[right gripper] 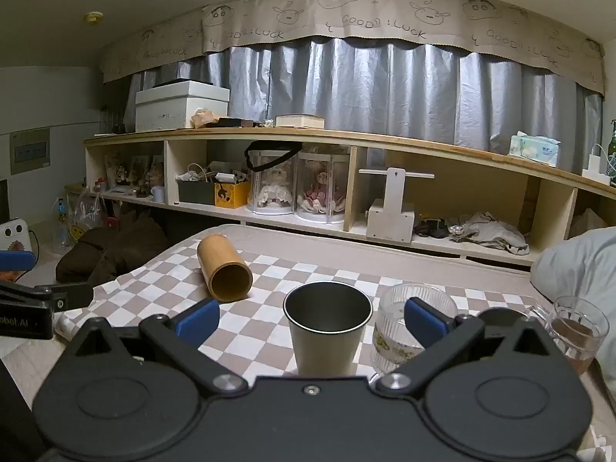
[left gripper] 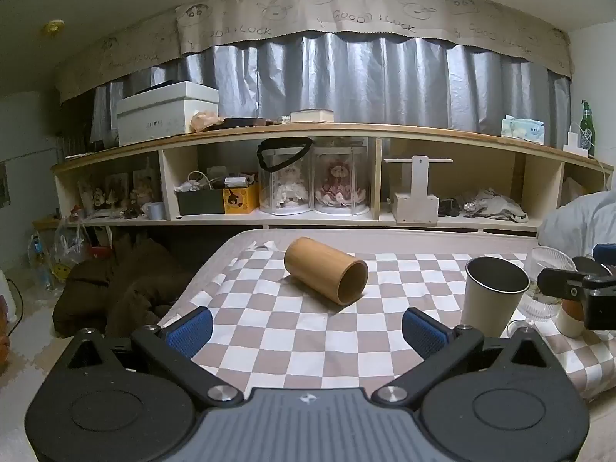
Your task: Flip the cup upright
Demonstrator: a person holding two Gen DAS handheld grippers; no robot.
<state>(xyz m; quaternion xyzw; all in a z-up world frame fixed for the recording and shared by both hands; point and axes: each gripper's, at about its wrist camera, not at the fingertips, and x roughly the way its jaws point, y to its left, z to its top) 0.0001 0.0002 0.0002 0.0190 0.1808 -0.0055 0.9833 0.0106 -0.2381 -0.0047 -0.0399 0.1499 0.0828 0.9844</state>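
A tan bamboo cup [left gripper: 327, 274] lies on its side on the checked cloth [left gripper: 308, 331], its open mouth turned toward me and to the right. It also shows in the right wrist view [right gripper: 224, 266], left of centre. My left gripper [left gripper: 308, 327] is open and empty, a short way in front of the cup. My right gripper [right gripper: 312, 321] is open, its blue fingers on either side of an upright grey metal cup [right gripper: 327, 325] without touching it. The right gripper also shows at the right edge of the left wrist view [left gripper: 577, 288].
An upright ribbed glass cup [right gripper: 408, 327] stands right of the metal cup [left gripper: 494, 292]. A glass mug with brown liquid [right gripper: 577, 331] is at the far right. A pale pillow [right gripper: 577, 258] lies beyond it. A low shelf [left gripper: 308, 177] full of items runs behind the table.
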